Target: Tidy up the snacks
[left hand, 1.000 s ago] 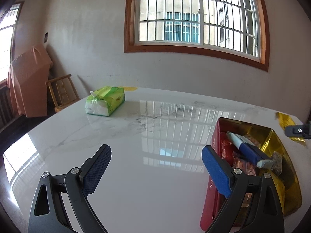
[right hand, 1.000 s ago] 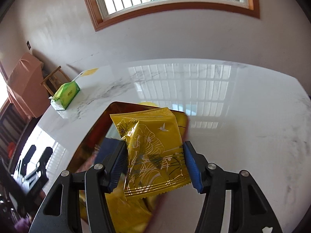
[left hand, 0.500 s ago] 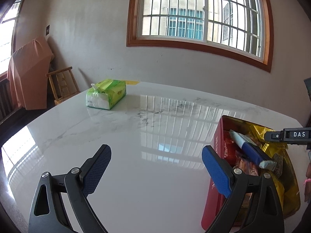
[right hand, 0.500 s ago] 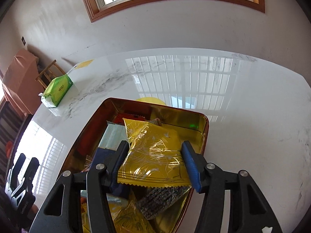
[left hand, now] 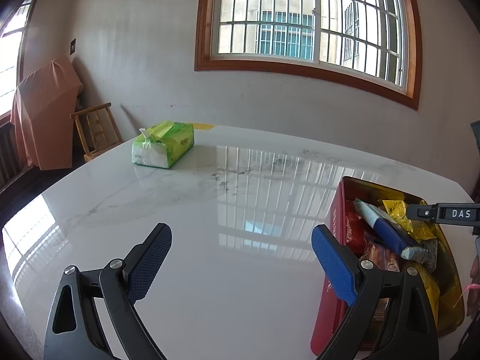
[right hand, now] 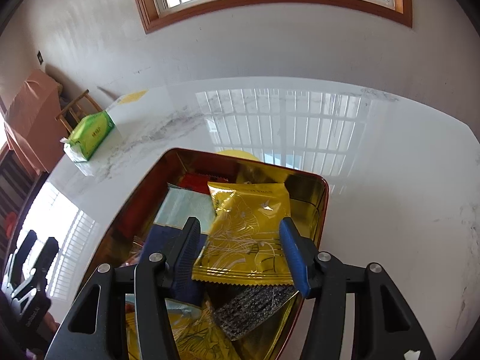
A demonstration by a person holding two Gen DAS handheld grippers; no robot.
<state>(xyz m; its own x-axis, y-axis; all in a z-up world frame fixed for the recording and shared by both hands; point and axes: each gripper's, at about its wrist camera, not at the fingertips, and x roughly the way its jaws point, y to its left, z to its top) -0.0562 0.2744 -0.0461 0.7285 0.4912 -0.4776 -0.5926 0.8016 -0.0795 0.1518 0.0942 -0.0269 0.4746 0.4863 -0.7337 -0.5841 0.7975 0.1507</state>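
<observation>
The white marble bench (left hand: 210,210) looks the same as a second ago, glossy and bare across the middle. The green tissue pack (left hand: 163,147) sits far off at 11 o'clock in the left view.

The action is in the red-and-gold tin (right hand: 321,198), which fills 6 o'clock in the right view. A second ago the right tool (right hand: 238,225) had the yellow packet (right hand: 249,234) up in the air, above the near rim. Half a second ago it was dipping in. Now the packet is down inside the tin, lying over the blue packet (right hand: 168,258) and the dark speckled one (right hand: 255,309).

The fingers stand about as far apart as before, on either side of the packet. But the packet is streaked with blur and its 9 o'clock edge seems to sit just off the pad. I cannot tell whether the grip holds or has just let go.

The left tool (left hand: 240,232) hangs over the bench, wide open with nothing in it. The tin is at its 4 o'clock.

My read is that this snack is as good as filed. The tin is crowded, so the packet may ride up on the pile rather than lie flat. What's left for the right tool is a clean release and a lift straight out.
</observation>
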